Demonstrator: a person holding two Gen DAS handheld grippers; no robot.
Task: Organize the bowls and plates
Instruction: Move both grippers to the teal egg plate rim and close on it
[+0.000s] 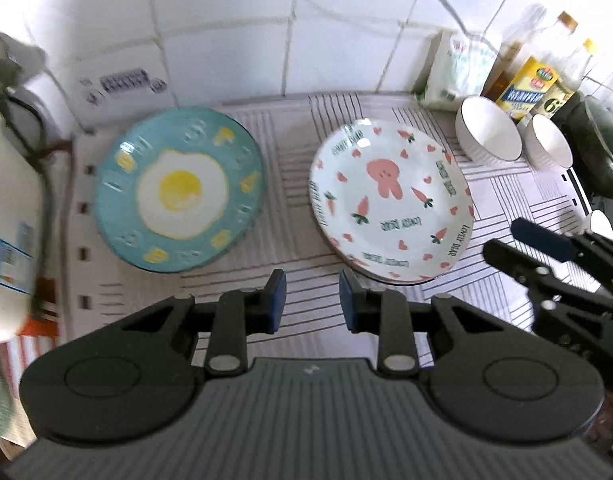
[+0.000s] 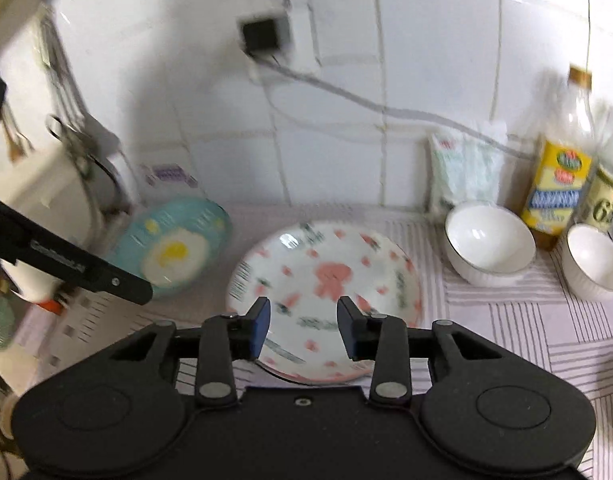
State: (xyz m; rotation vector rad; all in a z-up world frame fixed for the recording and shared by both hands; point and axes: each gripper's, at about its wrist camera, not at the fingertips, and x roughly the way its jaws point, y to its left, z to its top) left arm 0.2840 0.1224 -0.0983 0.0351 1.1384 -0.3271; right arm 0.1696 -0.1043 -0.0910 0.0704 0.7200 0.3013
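Both grippers, left (image 1: 312, 300) and right (image 2: 303, 330), fingers apart, holding nothing; next grab white ribbed bowl (image 2: 488, 242) at right by rim, nest into its twin (image 2: 596, 262)

A teal fried-egg plate (image 1: 181, 189) lies flat on the striped mat, well left of a white bunny-and-carrot plate (image 1: 390, 200) resting on another plate. Two empty white bowls (image 1: 488, 128) (image 1: 550, 146) stand upright, side by side, near the bottles.
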